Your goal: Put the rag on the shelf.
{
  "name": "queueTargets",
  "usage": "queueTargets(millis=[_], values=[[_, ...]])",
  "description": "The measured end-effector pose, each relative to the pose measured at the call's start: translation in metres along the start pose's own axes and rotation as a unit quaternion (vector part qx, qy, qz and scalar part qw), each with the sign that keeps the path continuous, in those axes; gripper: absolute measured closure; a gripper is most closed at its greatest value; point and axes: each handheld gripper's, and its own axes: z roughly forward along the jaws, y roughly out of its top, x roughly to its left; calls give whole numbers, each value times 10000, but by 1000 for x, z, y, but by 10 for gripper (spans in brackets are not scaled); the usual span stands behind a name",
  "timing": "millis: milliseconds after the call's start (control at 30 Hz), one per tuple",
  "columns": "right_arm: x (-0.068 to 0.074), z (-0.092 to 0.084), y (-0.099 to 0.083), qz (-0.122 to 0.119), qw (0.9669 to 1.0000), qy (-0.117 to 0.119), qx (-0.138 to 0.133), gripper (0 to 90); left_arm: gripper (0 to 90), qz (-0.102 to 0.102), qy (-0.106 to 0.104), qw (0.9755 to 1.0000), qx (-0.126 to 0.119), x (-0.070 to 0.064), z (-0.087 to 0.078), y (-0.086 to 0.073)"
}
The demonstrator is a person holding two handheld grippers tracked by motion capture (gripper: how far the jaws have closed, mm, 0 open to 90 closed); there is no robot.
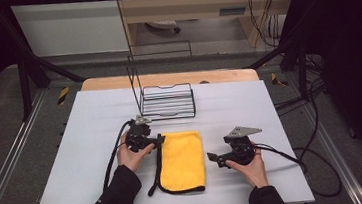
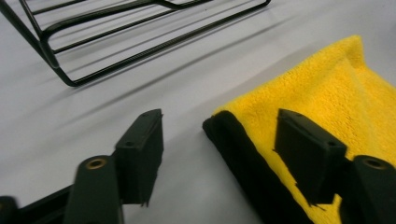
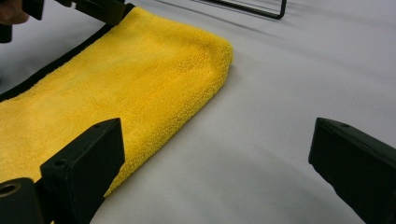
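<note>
The left tool (image 1: 158, 140) stood with its jaws apart astride the far left corner of the folded yellow cloth (image 1: 182, 160), one jaw over the pile, the other over the bare surface (image 1: 92, 140); nothing was pinched yet. That straddle suggested it was lined up to take the black-trimmed edge. The right tool (image 1: 212, 156) lay low just beside the cloth's right edge, jaws spread wide and empty, probably placed to catch the opposite side. The cloth rested flat near the middle of the surface, towards the person. Beyond it stood a black wire rack (image 1: 166, 102), holding nothing, likely set there to receive the cloth.
</note>
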Motion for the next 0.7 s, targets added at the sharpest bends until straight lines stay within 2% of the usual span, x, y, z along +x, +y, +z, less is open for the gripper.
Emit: queueTargets(millis=[100, 333, 467, 567, 700], values=[[0, 1, 0, -6, 10000, -2, 31, 40, 406, 67, 20, 9999, 148, -1, 7, -1], [1, 2, -1, 40, 10000, 35, 18, 39, 524, -186, -257, 9993, 175, 0, 15, -2], [1, 5, -1, 80, 9999, 60, 18, 38, 551, -76, -213, 9996, 175, -2, 16, -2], [1, 5, 0, 101, 9999, 63, 12, 37, 579, -123, -232, 9994, 204, -4, 16, -1], [0, 5, 1, 122, 9999, 53, -40, 33, 694, -151, -263, 9993, 220, -8, 16, -2]])
